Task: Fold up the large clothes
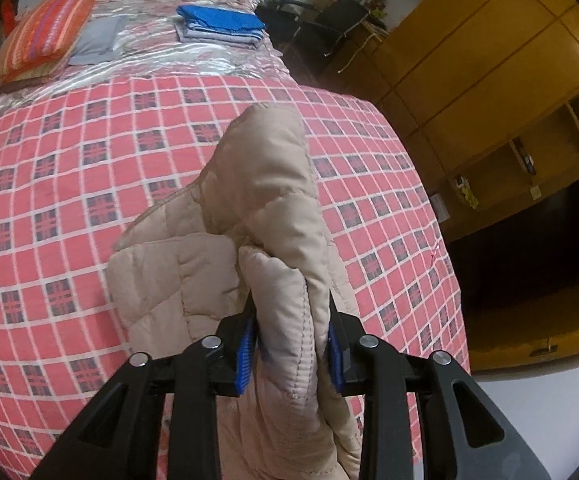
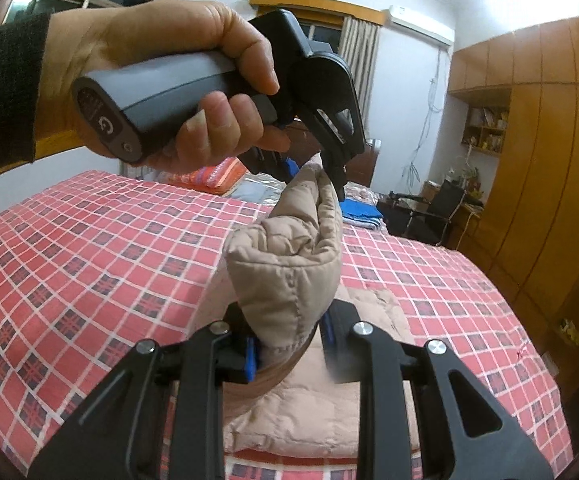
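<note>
A beige quilted jacket point(image 1: 249, 216) hangs over the red checked bed point(image 1: 49, 200), lifted at one edge. My left gripper point(image 1: 292, 344) is shut on a thick fold of it, blue pads pressed on both sides. In the right wrist view my right gripper point(image 2: 289, 348) is shut on another padded fold of the jacket point(image 2: 289, 272). The left gripper point(image 2: 315, 176), held in a person's hand point(image 2: 161, 80), pinches the same raised strip a little farther along. The rest of the jacket lies on the bed below point(image 2: 329, 400).
A folded blue cloth on a stack point(image 1: 221, 24), a grey folded garment point(image 1: 97, 40) and an orange striped pillow point(image 1: 45, 36) lie at the bed's far end. Wooden wardrobes point(image 1: 489, 80) and a black chair point(image 2: 437, 208) stand to the right.
</note>
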